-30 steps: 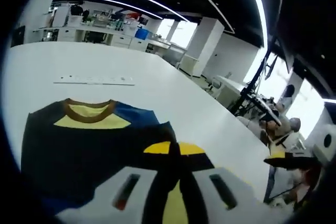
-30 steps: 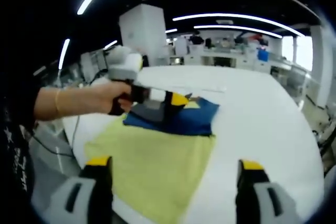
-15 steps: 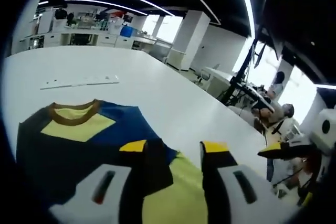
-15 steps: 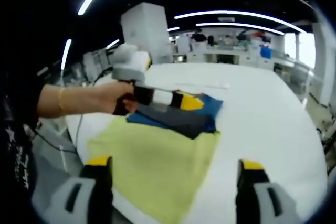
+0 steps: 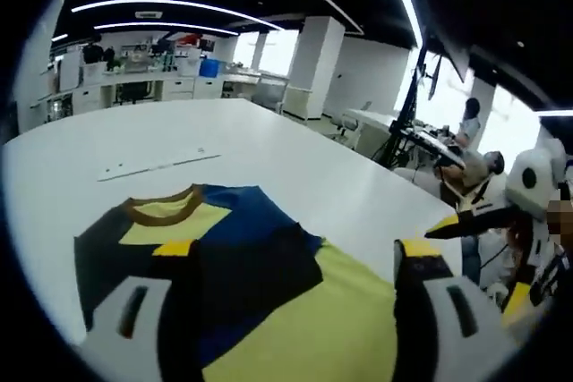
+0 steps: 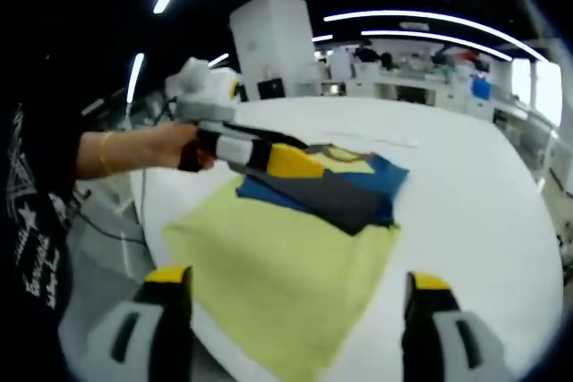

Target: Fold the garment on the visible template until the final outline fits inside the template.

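A shirt lies flat on the white table (image 5: 295,154). Its brown collar (image 5: 163,208) is at the far end, with navy and blue panels around it, and a yellow-green lower part (image 5: 331,319) lies nearest me. A dark sleeve (image 5: 255,266) is folded in across the body. My left gripper (image 5: 297,250) hangs open over that fold with nothing between its jaws. In the right gripper view the shirt (image 6: 286,257) spreads ahead, and a hand holds the left gripper (image 6: 288,162) over the dark fold (image 6: 336,199). My right gripper (image 6: 291,279) is open and empty, short of the hem.
A thin white strip (image 5: 159,165) lies on the table beyond the collar, also seen as a strip (image 6: 394,139) in the right gripper view. The person's arm (image 6: 125,151) reaches in from the left. The table edge (image 6: 157,221) runs close to the shirt's left side. Desks and pillars stand far behind.
The left gripper, shut on the dark sleeve a second ago, has opened and let it go; the sleeve now rests folded over the shirt. The right gripper stayed open near the hem.
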### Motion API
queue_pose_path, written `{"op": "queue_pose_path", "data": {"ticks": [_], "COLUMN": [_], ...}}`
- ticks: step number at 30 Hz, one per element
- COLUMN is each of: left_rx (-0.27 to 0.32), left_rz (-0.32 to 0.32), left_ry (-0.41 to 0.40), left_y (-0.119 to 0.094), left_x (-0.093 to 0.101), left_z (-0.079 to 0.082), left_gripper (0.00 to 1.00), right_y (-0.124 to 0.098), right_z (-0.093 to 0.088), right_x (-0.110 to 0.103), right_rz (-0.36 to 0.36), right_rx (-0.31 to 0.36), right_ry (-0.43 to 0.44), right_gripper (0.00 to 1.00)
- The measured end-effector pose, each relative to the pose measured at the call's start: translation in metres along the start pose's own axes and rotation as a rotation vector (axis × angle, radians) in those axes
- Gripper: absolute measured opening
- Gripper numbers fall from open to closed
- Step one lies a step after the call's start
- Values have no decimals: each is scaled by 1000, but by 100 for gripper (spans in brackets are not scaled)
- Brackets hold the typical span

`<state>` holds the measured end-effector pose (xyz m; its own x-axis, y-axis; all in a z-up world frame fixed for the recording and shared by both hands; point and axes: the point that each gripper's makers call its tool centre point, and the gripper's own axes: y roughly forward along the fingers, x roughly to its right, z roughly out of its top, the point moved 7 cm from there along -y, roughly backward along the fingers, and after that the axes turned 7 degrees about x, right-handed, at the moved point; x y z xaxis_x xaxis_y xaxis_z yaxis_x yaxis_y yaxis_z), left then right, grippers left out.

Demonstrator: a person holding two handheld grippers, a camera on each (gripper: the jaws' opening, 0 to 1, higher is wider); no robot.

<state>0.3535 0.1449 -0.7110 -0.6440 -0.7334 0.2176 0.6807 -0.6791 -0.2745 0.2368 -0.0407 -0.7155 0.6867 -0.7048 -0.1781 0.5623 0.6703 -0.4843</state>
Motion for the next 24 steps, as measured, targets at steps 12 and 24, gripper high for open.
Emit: {"op": "queue_pose_path", "data": {"ticks": [12, 24], "left_rx": [-19, -66], "left_rz": [-7, -32], "left_ry": [25, 35], "left_y": [-73, -137], "left_x": [-9, -6], "left_z": [-15, -50], "left_gripper": [99, 99], "right_y": [1, 1], "right_z": [-4, -22], "right_x": [-9, -20], "right_rz": [108, 171], "right_rx": [-81, -143], "right_ry": [-72, -154], "right_gripper": [99, 96]}}
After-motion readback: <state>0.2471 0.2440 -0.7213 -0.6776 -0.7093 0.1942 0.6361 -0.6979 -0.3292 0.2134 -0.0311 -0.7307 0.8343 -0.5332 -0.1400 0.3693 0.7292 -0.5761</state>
